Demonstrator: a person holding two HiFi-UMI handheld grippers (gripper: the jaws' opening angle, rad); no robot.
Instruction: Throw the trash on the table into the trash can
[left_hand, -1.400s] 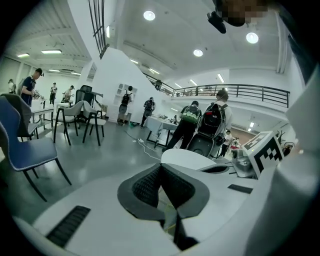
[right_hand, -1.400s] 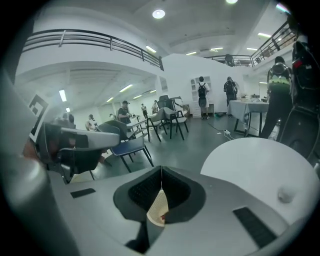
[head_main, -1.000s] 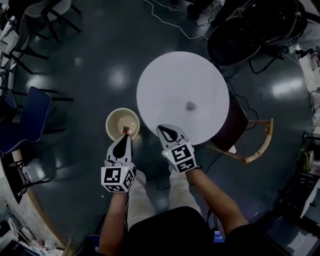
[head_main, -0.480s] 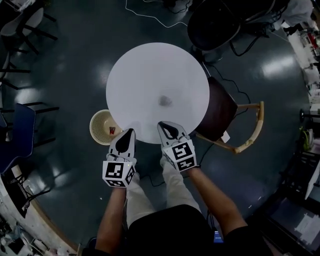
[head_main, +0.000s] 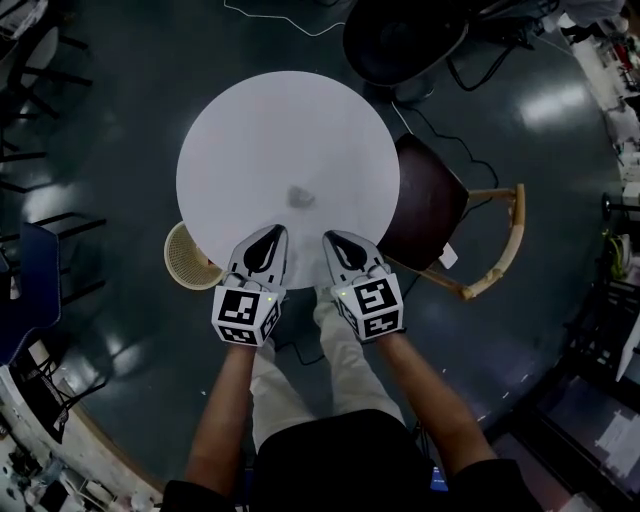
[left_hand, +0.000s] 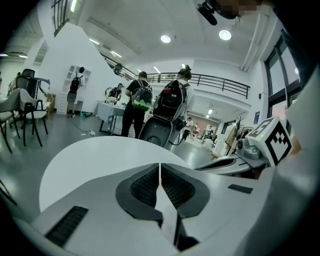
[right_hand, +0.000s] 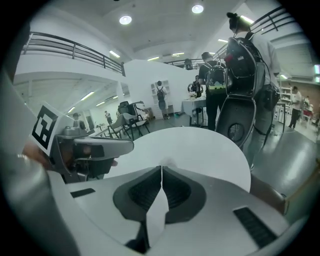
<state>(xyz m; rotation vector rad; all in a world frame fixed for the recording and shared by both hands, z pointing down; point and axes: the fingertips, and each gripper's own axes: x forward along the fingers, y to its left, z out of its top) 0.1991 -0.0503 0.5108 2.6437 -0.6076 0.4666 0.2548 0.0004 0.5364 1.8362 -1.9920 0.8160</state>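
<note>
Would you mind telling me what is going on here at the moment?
A person holds a gripper in each hand. The left gripper and right gripper, both shut and empty, point side by side over the near edge of the table. A small piece of trash lies ahead of them, untouched. The trash can stands on the floor left of it.

Head view looks down; gripper views share table.

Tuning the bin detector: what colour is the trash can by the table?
Cream-beige trash can, seen best in the head view.
</note>
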